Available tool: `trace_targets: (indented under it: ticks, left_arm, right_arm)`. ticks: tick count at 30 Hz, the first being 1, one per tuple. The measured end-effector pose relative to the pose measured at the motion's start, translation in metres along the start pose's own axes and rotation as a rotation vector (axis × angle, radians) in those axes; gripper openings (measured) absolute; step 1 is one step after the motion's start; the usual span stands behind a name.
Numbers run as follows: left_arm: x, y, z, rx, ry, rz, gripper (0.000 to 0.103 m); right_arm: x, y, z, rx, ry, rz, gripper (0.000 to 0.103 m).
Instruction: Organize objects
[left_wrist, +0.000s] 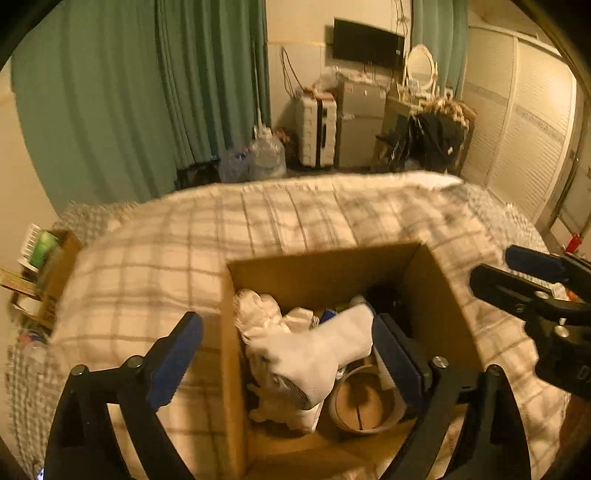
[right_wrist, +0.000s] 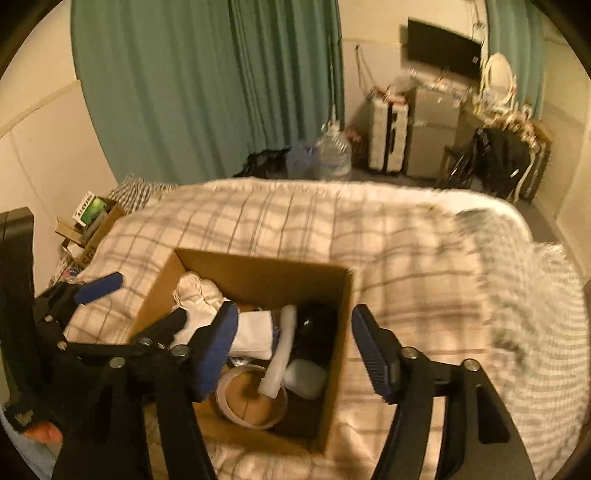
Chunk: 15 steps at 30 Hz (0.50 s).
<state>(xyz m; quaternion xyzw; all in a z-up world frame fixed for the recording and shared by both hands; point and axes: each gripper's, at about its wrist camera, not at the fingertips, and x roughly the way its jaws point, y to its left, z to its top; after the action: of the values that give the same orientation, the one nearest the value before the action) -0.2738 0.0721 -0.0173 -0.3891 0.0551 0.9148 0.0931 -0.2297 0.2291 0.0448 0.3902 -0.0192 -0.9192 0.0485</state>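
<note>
Both claws hover above an open cardboard box (left_wrist: 436, 295) that sits on the bed's plaid blanket (left_wrist: 258, 229). The left claw (left_wrist: 288, 354) angles down over the box's left wall, jaws spread wide and gripping nothing; one finger hangs outside the wall, the other inside beside a white sock (left_wrist: 317, 354). That sock lies among the box's contents, its long axis running from lower left, on crumpled white cloth (left_wrist: 262, 314), up toward the right. The right claw (right_wrist: 291, 350) tilts down over the box's right wall, also released and empty, one pad inside, one outside. Below it sit a tape roll (right_wrist: 251, 398) and a white tube (right_wrist: 280, 350) leaning lengthwise into the roll.
</note>
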Motion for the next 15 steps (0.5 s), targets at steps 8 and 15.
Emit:
trace_targets:
  ticks: [8,15]
  left_arm:
    - [-0.116,0.008,0.019,-0.005,-0.188,0.005,0.103]
    - [-0.191,0.014,0.018,-0.037,-0.326,0.012,0.103]
  right_arm:
    - [-0.124,0.006,0.016,-0.019,-0.179,-0.098,0.083]
    - [-0.202,0.021,0.005,-0.058,-0.318,-0.163,0.098]
